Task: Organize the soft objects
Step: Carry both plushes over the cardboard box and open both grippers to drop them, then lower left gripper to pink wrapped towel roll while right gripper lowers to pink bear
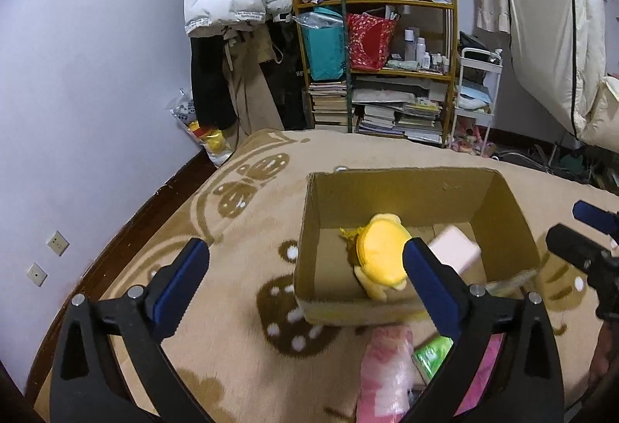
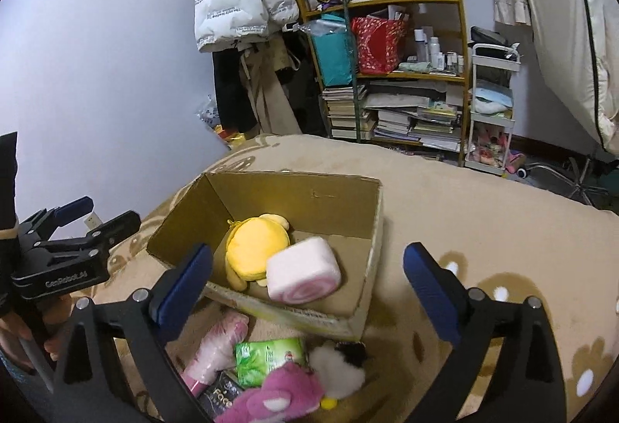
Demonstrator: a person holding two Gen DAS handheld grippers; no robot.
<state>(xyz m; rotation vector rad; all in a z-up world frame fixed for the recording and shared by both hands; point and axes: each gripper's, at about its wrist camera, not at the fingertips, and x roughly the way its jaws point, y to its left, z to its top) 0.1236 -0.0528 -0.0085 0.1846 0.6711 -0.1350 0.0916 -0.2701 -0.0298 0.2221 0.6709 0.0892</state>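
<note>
1. Cardboard box (image 2: 294, 202): holds yellow plush (image 2: 251, 249), pink roll (image 2: 303, 270).
2. Near pile: magenta plush (image 2: 278, 398), green packet (image 2: 267, 361); packet risks being boxed by mistake.
3. Left gripper (image 1: 305, 283), right gripper (image 2: 309, 283): both spread, empty; plush could slip.

Yellow plush (image 1: 383, 256) inside cardboard box (image 1: 332, 291)

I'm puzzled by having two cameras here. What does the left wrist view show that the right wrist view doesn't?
Only the left wrist view: wall sockets low on the wall.

Only the right wrist view: a purple plush and a white fluffy toy lying before the cardboard box.

Both: the box holding a yellow plush and pink roll, plus a green packet outside. Each view's tongs stand open and empty.
</note>
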